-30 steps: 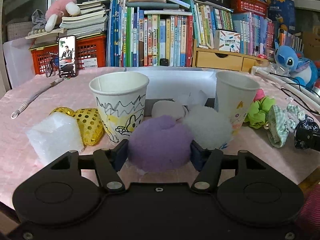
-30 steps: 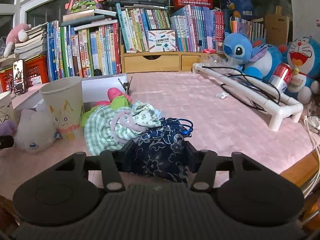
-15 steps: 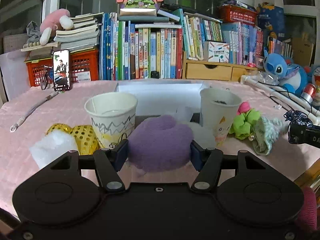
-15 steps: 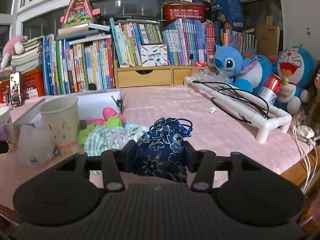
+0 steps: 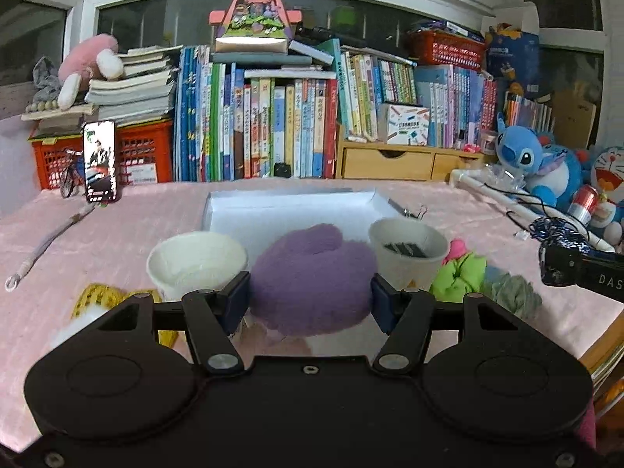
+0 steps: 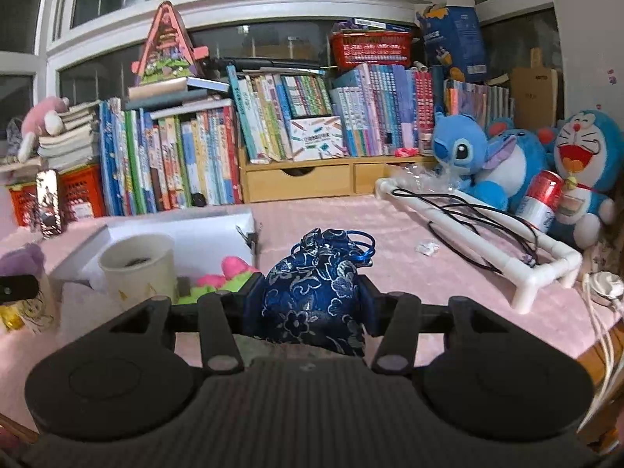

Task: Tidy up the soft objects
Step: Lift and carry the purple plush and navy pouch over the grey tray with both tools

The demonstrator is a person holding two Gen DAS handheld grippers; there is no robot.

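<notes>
Purple plush piece (image 5: 312, 279), pinched between the blue pads of the left hand-held gripper (image 5: 310, 298), clear of the bench (image 5: 117, 230); its underside is hidden behind the gripper body. Blue brocade drawstring pouch (image 6: 316, 292), pinched likewise in the right hand-held gripper (image 6: 310, 304), its lower edge cut off by the gripper frame. Just beyond, left view: two paper cups, the left cup (image 5: 197, 263) partly masked by a gripper finger, the right cup (image 5: 407, 251) holding dark items too small to identify. A gold sequinned object (image 5: 99, 298) and something white below it are mostly hidden at lower left. Green and pink fabric pieces (image 5: 462, 269) lie beside the right cup, blurred. Behind the cups stands an open white box (image 5: 292, 206). Farthest: a row of books (image 5: 273, 132) and a phone (image 5: 100, 162) propped upright.
</notes>
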